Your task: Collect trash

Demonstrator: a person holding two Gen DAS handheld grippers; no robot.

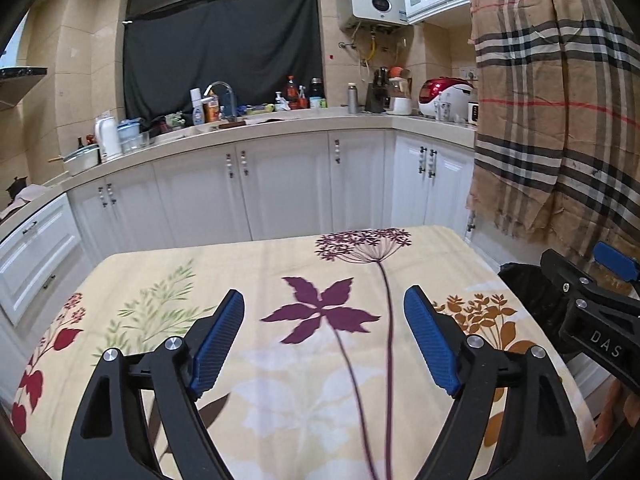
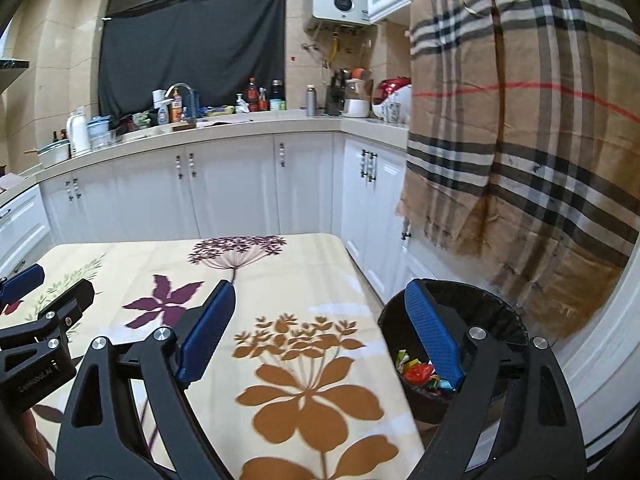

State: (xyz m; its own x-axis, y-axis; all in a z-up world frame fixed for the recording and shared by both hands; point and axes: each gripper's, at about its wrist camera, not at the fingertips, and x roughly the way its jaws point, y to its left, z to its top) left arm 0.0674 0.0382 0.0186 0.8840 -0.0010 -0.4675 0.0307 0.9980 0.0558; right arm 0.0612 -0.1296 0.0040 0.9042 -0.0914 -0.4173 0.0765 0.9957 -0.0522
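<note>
Both claws stand wide open with nothing between them: the left claw (image 1: 324,336) over the flowered counter (image 1: 280,380), the right claw (image 2: 320,328) at its edge. Beside the counter, the black-lined bin (image 2: 496,316) holds what look like crumpled colourful wrappers (image 2: 418,372).

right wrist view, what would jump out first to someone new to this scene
The floral tablecloth fills the foreground, with no loose trash visible on it. Beside the table's right edge stands a black-lined trash bin holding colourful wrappers. Above the bin hangs a big plaid cloth.
</note>
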